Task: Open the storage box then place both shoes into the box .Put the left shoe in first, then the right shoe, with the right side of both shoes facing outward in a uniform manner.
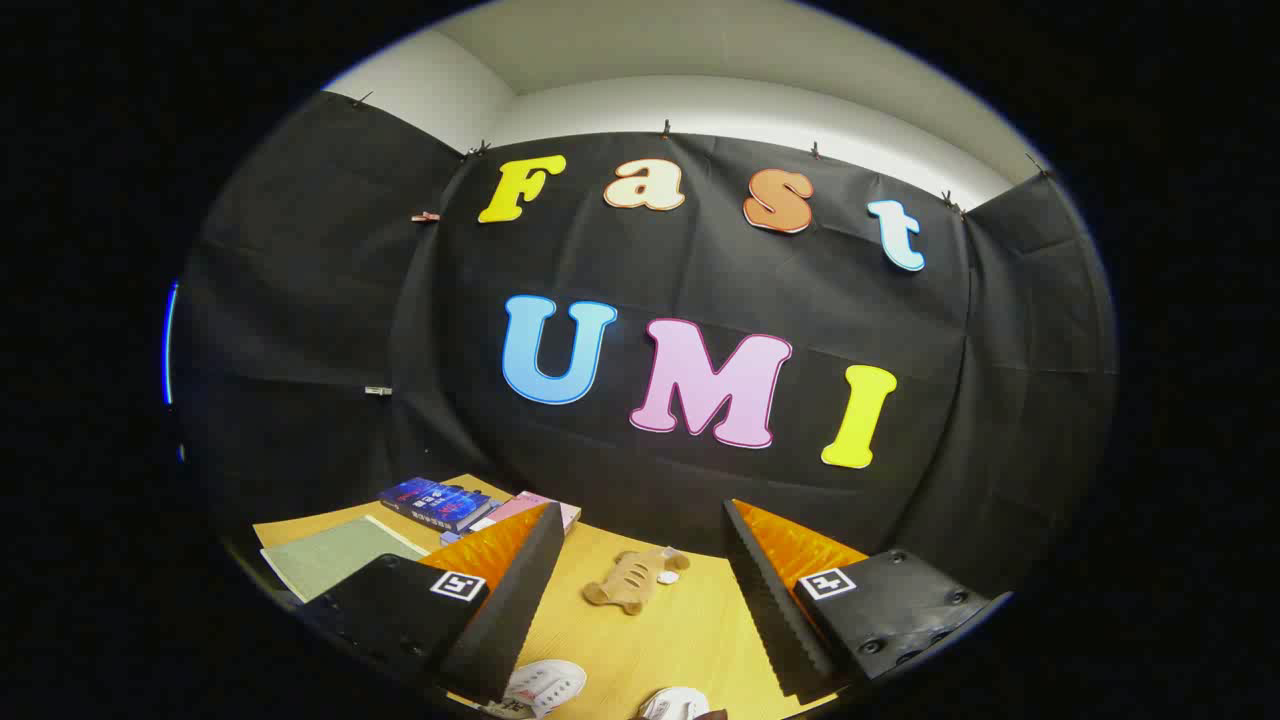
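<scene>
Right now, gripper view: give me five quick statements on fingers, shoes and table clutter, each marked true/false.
1. The gripper is open with nothing between its fingers. True.
2. Two white shoes, one and the other, lie close under the fingers. True.
3. A tan plush toy is clamped by both fingers. False: it lies on the wooden table beyond the fingertips, untouched.
4. A blue book and a pink box sit at the far side of the table near the black cloth wall. True.
5. One shoe is already held in the gripper. False: both shoes rest on the table, ungripped.
</scene>
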Demonstrator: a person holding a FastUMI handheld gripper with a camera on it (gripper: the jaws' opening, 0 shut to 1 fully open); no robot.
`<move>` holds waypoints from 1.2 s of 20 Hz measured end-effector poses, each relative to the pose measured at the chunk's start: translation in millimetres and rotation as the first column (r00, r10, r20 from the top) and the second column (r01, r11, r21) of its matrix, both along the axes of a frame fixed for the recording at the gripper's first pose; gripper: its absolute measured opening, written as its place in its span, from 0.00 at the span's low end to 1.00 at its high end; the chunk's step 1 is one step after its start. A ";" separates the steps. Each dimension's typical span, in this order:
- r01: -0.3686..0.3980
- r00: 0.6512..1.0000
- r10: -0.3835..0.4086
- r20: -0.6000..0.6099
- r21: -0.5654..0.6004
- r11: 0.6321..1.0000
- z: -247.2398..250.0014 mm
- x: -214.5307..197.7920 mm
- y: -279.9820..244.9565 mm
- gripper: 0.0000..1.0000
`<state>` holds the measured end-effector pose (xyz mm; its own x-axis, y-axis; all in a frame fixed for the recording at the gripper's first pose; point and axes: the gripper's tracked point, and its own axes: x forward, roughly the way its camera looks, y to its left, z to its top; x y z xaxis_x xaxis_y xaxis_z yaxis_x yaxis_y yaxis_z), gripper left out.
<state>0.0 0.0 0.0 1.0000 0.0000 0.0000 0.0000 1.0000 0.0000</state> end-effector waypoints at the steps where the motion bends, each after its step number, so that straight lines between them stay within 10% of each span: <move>1: -0.005 1.000 0.005 0.000 0.002 1.000 0.4 0.3 1.7 0.97; 19: -0.064 0.998 0.065 -0.026 0.033 0.997 -3.4 -2.0 23.5 0.97; 24: -0.232 0.968 0.242 -0.070 0.123 0.965 -11.1 0.2 61.6 0.97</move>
<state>0.2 61.6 -11.1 0.9678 0.2419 -0.0703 -0.2323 0.9649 0.1228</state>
